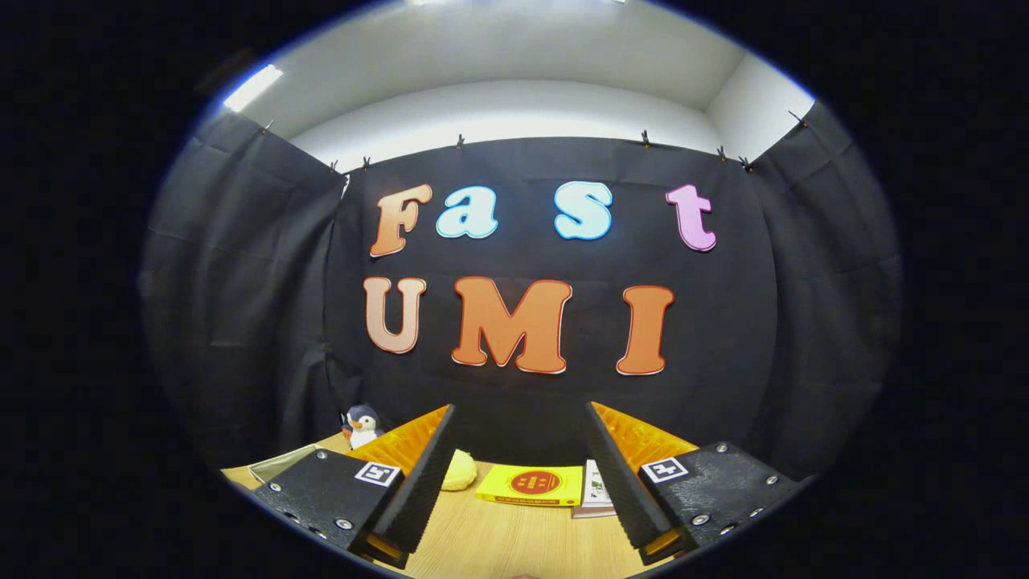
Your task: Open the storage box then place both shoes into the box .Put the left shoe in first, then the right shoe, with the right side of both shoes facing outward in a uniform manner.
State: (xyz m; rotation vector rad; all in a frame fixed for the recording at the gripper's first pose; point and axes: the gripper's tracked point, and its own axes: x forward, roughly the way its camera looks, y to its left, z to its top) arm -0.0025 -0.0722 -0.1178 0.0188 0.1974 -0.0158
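Tongs (521,474) are held wide apart, nothing gripped; only bare tabletop (498,539) is seen between the fingers. A yellow book (532,485) is laid flat just ahead between them, with a white booklet (595,489) touching its right edge. A pale yellow lump (460,470) is seen beside the left finger. A penguin plush (362,425) is stood further left by the wall. Storage box and shoes cannot be located from here.

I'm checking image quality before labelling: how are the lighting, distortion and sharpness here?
Gripper view: strong fisheye bending, so the wooden table and wall top curve; even light, with a blown-out ceiling lamp; the open gripper, holding nothing, and the yellow book between its fingers are fairly sharp; the toy penguin is small and soft.
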